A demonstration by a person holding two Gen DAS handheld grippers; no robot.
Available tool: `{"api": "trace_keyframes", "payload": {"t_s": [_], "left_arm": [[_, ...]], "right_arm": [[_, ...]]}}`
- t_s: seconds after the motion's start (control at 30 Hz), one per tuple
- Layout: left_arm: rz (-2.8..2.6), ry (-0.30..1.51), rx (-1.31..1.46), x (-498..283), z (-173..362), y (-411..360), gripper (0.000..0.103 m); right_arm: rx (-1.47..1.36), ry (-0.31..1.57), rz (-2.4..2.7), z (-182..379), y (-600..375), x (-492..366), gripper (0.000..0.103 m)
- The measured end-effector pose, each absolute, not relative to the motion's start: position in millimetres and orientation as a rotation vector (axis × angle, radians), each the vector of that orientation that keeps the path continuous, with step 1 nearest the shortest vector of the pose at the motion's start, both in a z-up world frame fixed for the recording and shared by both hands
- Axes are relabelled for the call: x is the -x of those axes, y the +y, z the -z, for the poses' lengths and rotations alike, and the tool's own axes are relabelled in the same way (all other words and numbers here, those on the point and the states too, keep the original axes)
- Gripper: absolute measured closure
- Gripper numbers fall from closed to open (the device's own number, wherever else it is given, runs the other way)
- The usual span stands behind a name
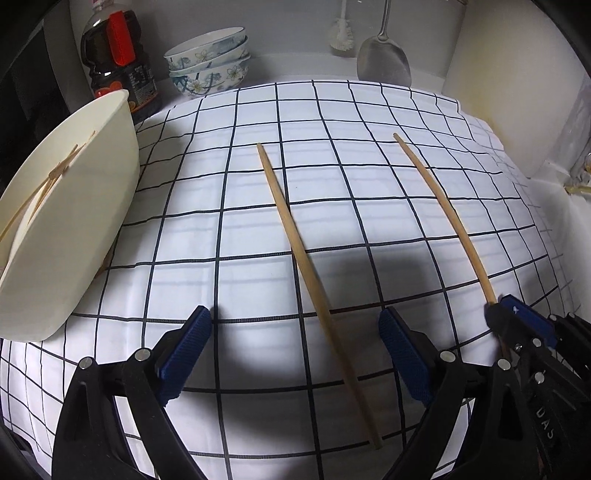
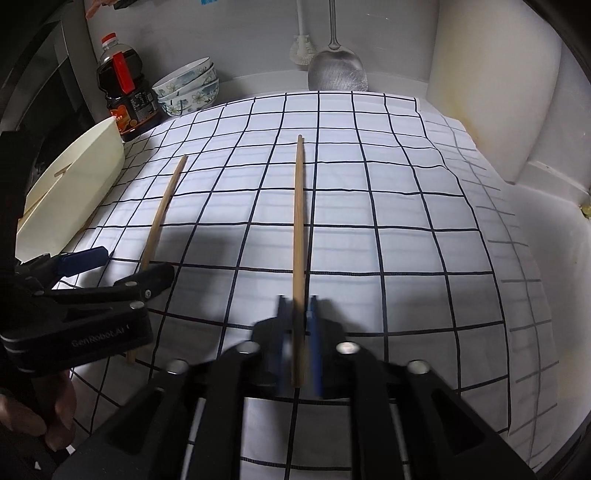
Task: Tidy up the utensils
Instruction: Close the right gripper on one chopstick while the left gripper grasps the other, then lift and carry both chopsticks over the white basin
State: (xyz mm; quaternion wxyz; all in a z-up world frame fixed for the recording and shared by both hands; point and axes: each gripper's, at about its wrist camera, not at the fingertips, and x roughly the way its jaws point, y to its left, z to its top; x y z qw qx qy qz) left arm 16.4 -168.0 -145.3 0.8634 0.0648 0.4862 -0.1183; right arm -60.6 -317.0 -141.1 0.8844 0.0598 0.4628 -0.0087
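Two wooden chopsticks lie on a white checked cloth [image 1: 258,206]. My left gripper [image 1: 295,325] is open, low over the cloth, and the left chopstick [image 1: 295,236] runs between its blue pads without touching them. My right gripper [image 2: 298,317] is shut on the near end of the right chopstick [image 2: 298,206], which points straight ahead; it also shows in the left wrist view [image 1: 443,214] with the right gripper [image 1: 517,317] at its end. The left chopstick [image 2: 162,210] and left gripper [image 2: 122,266] show at the left of the right wrist view.
A cream tub [image 1: 85,206] holding thin sticks sits at the left edge. Behind it stand a dark sauce bottle [image 1: 118,62] and stacked floral bowls [image 1: 210,62]. A metal spatula [image 1: 384,62] and a brush [image 1: 341,35] hang on the back wall. A white wall [image 2: 491,103] rises on the right.
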Motion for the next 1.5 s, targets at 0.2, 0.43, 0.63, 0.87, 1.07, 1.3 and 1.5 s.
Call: {"api": "trace_keyframes", "payload": {"t_s": [0.2,0.43,0.63,0.87,1.07,1.3,1.5], "left_arm": [[0.247,1.004,-0.137,-15.9,145.4,-170.9,0.013],[0.292,0.971,-0.154,-10.1,141.3,-178.5,0.042],[0.348,0.968,-0.188,-2.9,137.2,-190.9,0.091],[0.365,1.033,-0.130,-11.1,134.8,-179.8,0.096],[0.393,1.023,-0.085,-12.5,114.1,-163.0,0.096],[0.403,0.980,0.011,-18.0,72.9,-125.9,0.096],[0.320,0.918,0.084,-27.5,33.8,-60.2,0.096]], "right_arm": [[-0.082,0.959,0.031,142.6,-316.8,51.8,0.082],[-0.029,0.956,0.036,143.8,-310.8,42.0,0.079],[0.003,0.966,0.020,143.5,-302.2,40.0,0.097],[-0.119,0.988,0.006,140.1,-309.5,41.7,0.097],[-0.133,0.963,-0.002,117.3,-299.5,46.2,0.097],[-0.150,0.894,-0.024,74.7,-281.8,40.1,0.097],[-0.147,0.829,-0.121,34.7,-238.8,19.7,0.097]]}}
